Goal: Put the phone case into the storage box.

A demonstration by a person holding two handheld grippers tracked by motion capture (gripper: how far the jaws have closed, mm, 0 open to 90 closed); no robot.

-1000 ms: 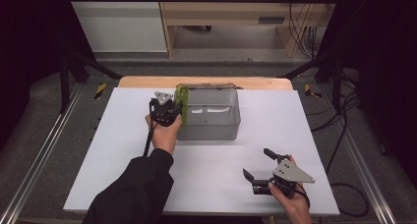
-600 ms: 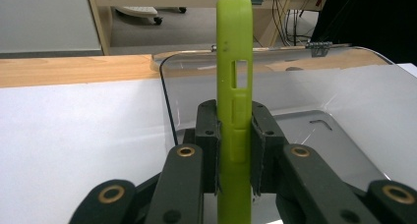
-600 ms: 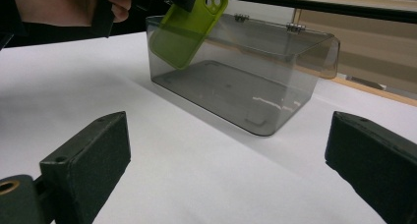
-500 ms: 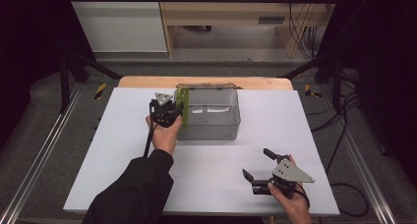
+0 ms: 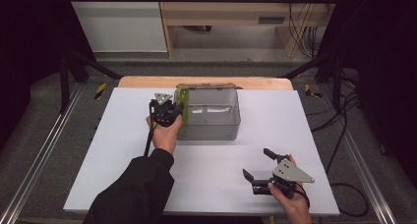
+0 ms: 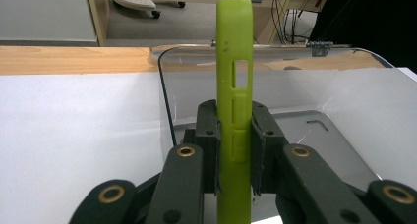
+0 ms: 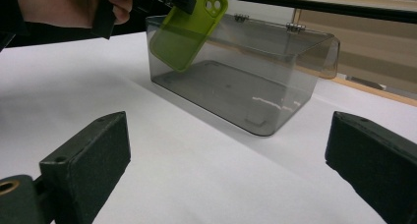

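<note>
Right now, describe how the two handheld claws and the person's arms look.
Both claws are black with two padded jaws and brass-coloured pivot rivets. The left claw and right claw each carry a grey three-cornered plate on top. A black cable trails from the left one. The left arm wears a black sleeve.

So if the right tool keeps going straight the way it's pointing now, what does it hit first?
Probably the clear plastic box. The right tool stands open over bare white table, with the box's near wall straight ahead. The green phone case held by the left tool sits off to one side. Depth is a judgement.
</note>
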